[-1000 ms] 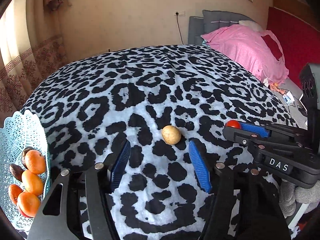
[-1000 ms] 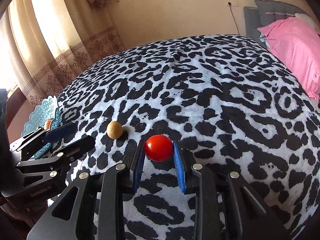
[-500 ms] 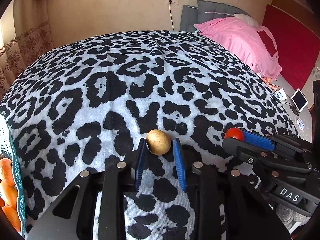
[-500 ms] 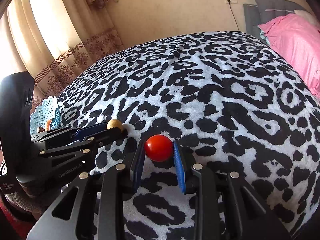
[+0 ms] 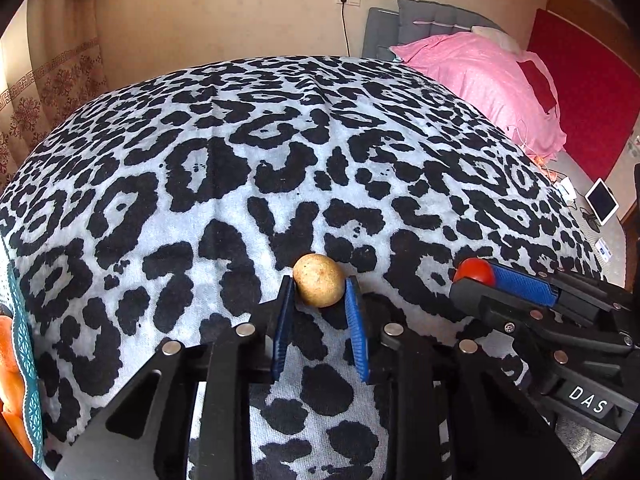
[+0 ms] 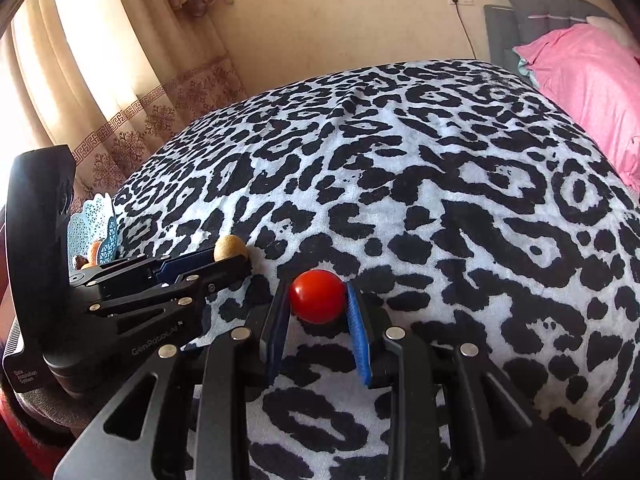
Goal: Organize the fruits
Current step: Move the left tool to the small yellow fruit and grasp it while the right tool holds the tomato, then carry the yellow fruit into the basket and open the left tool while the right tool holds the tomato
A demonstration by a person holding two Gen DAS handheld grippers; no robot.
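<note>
Currently both grippers are loaded. Left gripper (image 5: 319, 295) is clamped on a tan round fruit (image 5: 319, 285); right gripper (image 6: 319, 297) is clamped on a red round fruit (image 6: 317, 295). Each fruit sits at the very tips of the blue pads (image 5: 356, 320), low over the leopard-print blanket (image 5: 280, 152).

Risks, as judgement:
- Tip-only grip on smooth round fruit: a quick swing could squeeze either fruit out forward.
- Teal basket (image 6: 94, 230) lies to the left with oranges (image 5: 8, 344) already in it; the right gripper must cross the left one to reach it, so the tools could collide.
- Soft blanket: a dropped fruit may roll off.
</note>
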